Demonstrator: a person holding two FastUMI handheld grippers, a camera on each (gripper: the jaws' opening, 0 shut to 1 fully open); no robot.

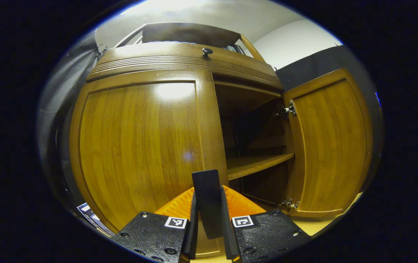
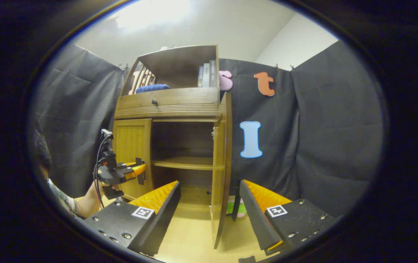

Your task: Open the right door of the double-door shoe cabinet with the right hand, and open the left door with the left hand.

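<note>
The wooden shoe cabinet (image 2: 168, 106) stands against the booth's black cloth. Its left door (image 1: 139, 146) lies flush with the cabinet front. My left gripper (image 1: 209, 204) is right in front of that door, both fingers pressed on the dark upright handle (image 1: 206, 182) at the door's inner edge. In the right gripper view, the left gripper (image 2: 137, 171) and the hand (image 2: 92, 193) holding it are at the same door. The right door (image 2: 219, 164) (image 1: 331, 146) is swung wide open. My right gripper (image 2: 210, 208) is open, fingers wide apart, with the door's edge between them and untouched.
Inside the open half is a wooden shelf (image 1: 256, 164) with dark space above and below. A drawer with a dark knob (image 1: 207, 52) runs above the doors. Books (image 2: 207, 75) and a blue item (image 2: 152, 88) sit in the top compartment. The floor (image 2: 194, 233) is pale wood.
</note>
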